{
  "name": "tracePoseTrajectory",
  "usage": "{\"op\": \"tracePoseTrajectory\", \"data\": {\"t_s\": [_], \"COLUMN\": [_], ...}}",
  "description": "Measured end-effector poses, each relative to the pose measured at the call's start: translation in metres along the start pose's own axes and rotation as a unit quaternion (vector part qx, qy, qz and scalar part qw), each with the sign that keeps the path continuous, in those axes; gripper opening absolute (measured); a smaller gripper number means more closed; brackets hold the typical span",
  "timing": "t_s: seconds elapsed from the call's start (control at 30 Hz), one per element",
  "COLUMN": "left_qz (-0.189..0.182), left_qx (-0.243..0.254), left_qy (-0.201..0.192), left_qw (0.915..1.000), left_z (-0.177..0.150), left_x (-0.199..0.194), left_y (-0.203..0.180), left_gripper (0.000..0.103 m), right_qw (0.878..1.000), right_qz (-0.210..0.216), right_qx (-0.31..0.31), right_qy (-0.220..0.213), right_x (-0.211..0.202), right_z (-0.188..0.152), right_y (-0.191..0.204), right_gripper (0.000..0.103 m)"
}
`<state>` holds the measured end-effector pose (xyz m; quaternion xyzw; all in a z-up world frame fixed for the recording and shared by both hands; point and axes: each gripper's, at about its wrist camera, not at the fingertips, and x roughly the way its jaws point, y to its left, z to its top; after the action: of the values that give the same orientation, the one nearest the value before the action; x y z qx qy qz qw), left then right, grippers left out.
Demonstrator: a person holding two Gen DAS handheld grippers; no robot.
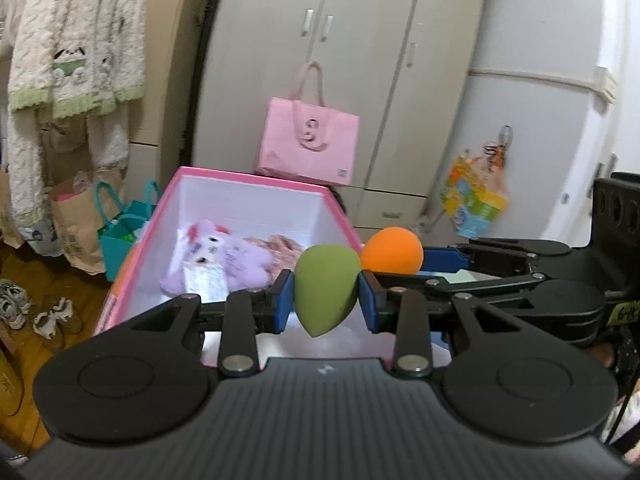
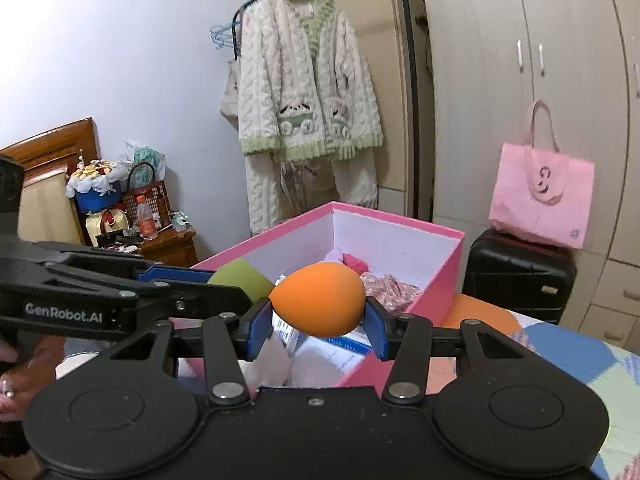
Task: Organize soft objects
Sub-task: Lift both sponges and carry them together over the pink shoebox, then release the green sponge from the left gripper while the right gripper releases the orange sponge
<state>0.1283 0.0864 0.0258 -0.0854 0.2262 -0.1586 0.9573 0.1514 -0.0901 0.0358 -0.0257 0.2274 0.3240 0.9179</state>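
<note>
Two grippers on my feeds, each loaded with one sponge, both held over the near end of the pink box (image 1: 248,184).

Item 1: left gripper (image 1: 326,300), blue pads pressed on the green egg-shaped sponge (image 1: 326,288), pointed end down. It sits above the box's near rim in my left view; in my right view it shows as a green dome (image 2: 240,278) behind the left gripper's arm.

Item 2: right gripper (image 2: 318,320), pads clamped on the orange egg-shaped sponge (image 2: 320,304), lying sideways with the point to the left. From my left view it appears just right of the green one (image 1: 394,250), near but whether touching I cannot tell.

Item 3: box contents: a purple plush toy (image 1: 228,258), a floral pink cloth (image 1: 280,248), some white packaging near the front (image 2: 340,344).

Item 4: surroundings: a pink tote bag (image 1: 308,148) on a black suitcase (image 2: 516,272), a knitted robe (image 2: 308,96) on a hanger, and a white wardrobe (image 1: 360,40) behind.
</note>
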Motion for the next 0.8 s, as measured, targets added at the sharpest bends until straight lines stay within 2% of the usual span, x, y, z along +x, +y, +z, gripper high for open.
{"op": "tracePoseTrajectory", "data": {"t_s": [0.17, 0.3, 0.53, 0.63, 0.8], "left_qz": [0.013, 0.024, 0.008, 0.015, 0.016], "left_qx": [-0.010, -0.016, -0.022, -0.007, -0.020], "left_qy": [0.011, 0.044, 0.087, 0.084, 0.094], "left_qw": [0.9998, 0.9986, 0.9960, 0.9963, 0.9953], "left_z": [0.009, 0.012, 0.018, 0.019, 0.018], "left_x": [0.031, 0.056, 0.074, 0.075, 0.083], "left_y": [0.023, 0.037, 0.047, 0.044, 0.048], "left_gripper": [0.034, 0.034, 0.034, 0.034, 0.036], "right_qw": [0.999, 0.996, 0.990, 0.988, 0.986], "right_qz": [-0.020, -0.049, -0.037, -0.042, -0.044], "right_qx": [-0.017, -0.054, -0.099, -0.110, -0.114], "right_qy": [0.029, 0.058, 0.097, 0.104, 0.112], "right_x": [0.038, 0.062, 0.083, 0.090, 0.095], "right_z": [0.008, 0.007, 0.012, 0.014, 0.016], "right_y": [-0.008, -0.006, 0.001, 0.004, 0.002], "right_gripper": [0.055, 0.055, 0.055, 0.056, 0.056]}}
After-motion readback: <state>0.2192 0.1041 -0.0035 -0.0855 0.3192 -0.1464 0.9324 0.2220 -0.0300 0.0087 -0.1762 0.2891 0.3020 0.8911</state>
